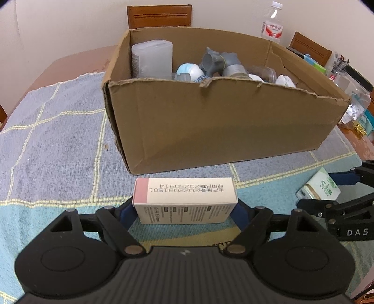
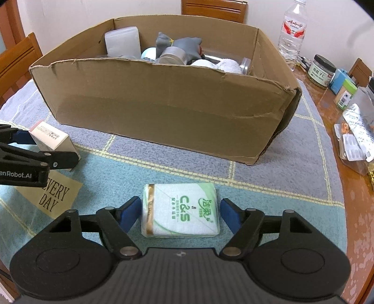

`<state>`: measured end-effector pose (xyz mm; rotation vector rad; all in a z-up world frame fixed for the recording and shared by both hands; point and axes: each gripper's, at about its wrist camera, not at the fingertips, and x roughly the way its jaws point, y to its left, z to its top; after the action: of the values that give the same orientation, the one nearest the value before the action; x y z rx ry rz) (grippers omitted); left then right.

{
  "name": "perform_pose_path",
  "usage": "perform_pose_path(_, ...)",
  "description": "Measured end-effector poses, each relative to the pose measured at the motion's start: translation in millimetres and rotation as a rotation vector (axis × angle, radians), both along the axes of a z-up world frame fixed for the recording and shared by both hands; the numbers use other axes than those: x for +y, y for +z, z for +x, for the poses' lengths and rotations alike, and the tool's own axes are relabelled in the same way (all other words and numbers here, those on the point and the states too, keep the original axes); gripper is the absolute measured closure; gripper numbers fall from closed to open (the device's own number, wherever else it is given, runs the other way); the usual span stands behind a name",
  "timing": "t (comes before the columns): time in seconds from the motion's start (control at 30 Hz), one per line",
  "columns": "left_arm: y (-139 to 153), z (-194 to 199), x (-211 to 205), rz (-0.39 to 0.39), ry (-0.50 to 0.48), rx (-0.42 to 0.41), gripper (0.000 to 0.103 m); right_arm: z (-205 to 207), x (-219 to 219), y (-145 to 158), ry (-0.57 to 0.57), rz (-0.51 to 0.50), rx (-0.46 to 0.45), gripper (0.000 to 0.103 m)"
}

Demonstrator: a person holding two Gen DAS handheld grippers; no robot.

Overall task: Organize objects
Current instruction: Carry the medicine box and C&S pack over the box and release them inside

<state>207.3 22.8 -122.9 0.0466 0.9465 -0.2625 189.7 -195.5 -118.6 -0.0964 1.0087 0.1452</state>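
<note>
Nearest to the left wrist camera, the left hand-held gripper (image 1: 185, 208) is closed on a small white medicine box (image 1: 184, 200) with a pink end; its blue pads (image 1: 125, 214) press on both short ends of the box, just in front of the cardboard box. Nearest to the right wrist camera, the right hand-held gripper (image 2: 181, 210) stands open around a green and white tissue pack (image 2: 181, 209) that lies flat on the towel; there is a narrow gap between the pack and each blue pad (image 2: 230, 214), so nothing is gripped. Both things are on a blue and grey checked towel (image 2: 163, 168) that covers the tabletop (image 2: 360, 198). To the left of the tissue pack a tan label (image 2: 55, 197) with the words "EVERY DAY" lies on the towel. Behind them stands the open cardboard box (image 2: 163, 105) with torn rims. Inside it I can see a translucent plastic container (image 2: 122, 42), a grey soft toy (image 2: 177, 45), a roll of grey tape (image 2: 174, 56) and some white things. Beyond the box, at the right side, a clear water bottle (image 2: 292, 32) stands upright, near jars and small packs on the bare wooden edge. Wooden chairs (image 1: 159, 15) stand against the wall.
</note>
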Motion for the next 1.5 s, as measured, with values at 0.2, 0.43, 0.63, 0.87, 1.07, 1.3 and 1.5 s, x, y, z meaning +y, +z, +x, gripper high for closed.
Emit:
perform_pose_path(0.2,4.7,1.3,0.2,0.012,-0.027,0.008,0.022,0.3,1.5,2.7,0.018,-0.007,0.004,0.034)
perform_pose_path(0.43,15.8,1.6,-1.5,0.019,-0.078,0.022,0.022,-1.9,1.2,7.5,0.060,-0.025,0.005,0.035)
perform_pose_path(0.63,38.7,-7.4,-1.6,0.026,-0.146,0.041,0.022,-2.7,-2.0,23.5,0.098,-0.024,0.015,0.035)
perform_pose_path(0.87,73.2,-20.1,-2.4,0.021,-0.212,0.064,0.022,-9.9,-2.8,57.1,0.157,0.000,-0.011,0.035)
perform_pose_path(1.07,110.3,-19.2,-1.6,-0.001,-0.241,0.018,0.022,-13.8,-2.5,85.2,0.205,0.028,-0.026,0.035)
perform_pose_path(1.3,150.7,3.1,-12.4,-0.016,-0.251,-0.096,0.022,-8.7,-3.2,116.1,0.229,0.060,-0.074,0.035)
perform_pose_path(1.5,162.7,32.6,-19.7,0.001,-0.242,-0.167,0.022,4.4,-5.5,137.5,0.226,0.079,-0.116,0.035)
